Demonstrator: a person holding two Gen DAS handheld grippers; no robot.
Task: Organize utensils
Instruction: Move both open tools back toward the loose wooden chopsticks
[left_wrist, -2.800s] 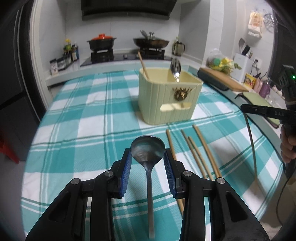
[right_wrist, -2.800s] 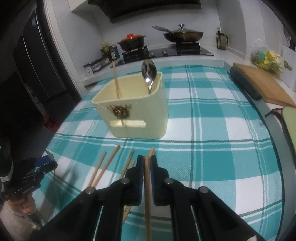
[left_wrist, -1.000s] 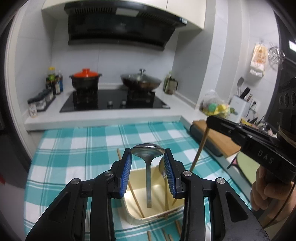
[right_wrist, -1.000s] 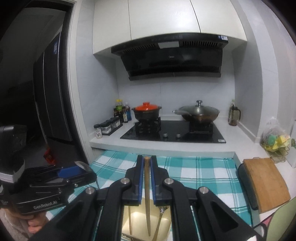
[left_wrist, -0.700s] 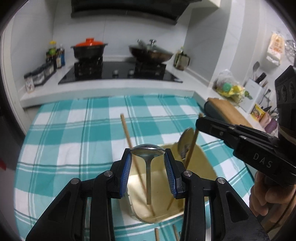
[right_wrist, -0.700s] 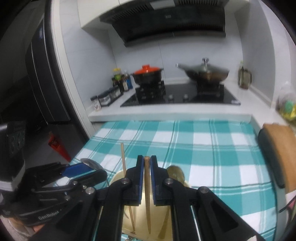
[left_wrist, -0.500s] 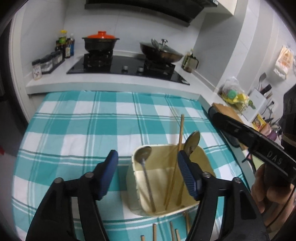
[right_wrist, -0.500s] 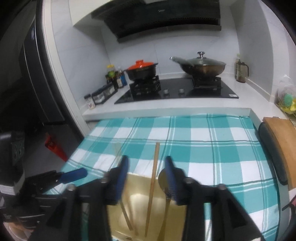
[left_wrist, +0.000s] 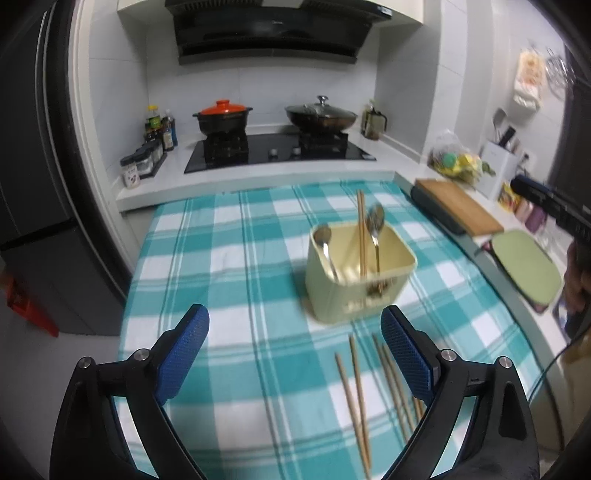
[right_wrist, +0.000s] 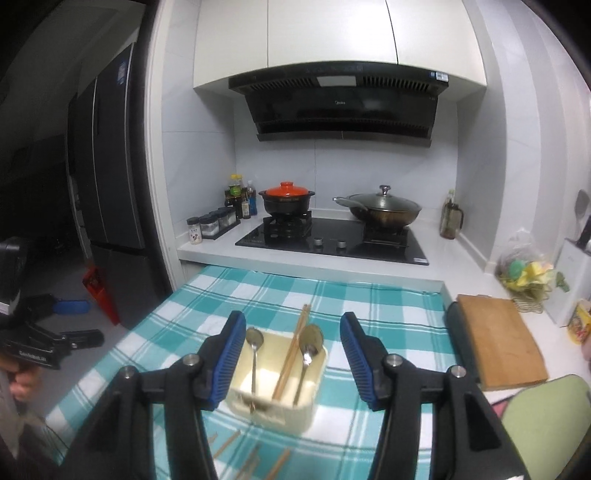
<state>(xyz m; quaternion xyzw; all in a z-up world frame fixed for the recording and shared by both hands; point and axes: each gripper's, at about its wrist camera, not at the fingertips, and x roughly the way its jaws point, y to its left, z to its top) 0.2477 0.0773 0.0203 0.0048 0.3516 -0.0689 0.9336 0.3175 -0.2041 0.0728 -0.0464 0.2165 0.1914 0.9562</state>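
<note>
A cream utensil holder (left_wrist: 360, 280) stands on the teal checked cloth (left_wrist: 229, 273). It holds two metal spoons (left_wrist: 325, 247) and a pair of wooden chopsticks (left_wrist: 361, 232). The holder also shows in the right wrist view (right_wrist: 275, 387). Several loose chopsticks (left_wrist: 373, 380) lie on the cloth in front of the holder. My left gripper (left_wrist: 295, 354) is open and empty, back from the holder and to its left. My right gripper (right_wrist: 293, 360) is open and empty, above the holder.
A stove with an orange-lidded pot (left_wrist: 222, 118) and a wok (left_wrist: 320, 116) is at the back. A wooden cutting board (left_wrist: 458, 205) and a green mat (left_wrist: 524, 266) lie on the right. Spice jars (left_wrist: 142, 162) stand at the back left.
Both grippers opened over the holder, dropping the spoon and the chopstick into it. Then both pulled back, the left one lower and further from the holder.
</note>
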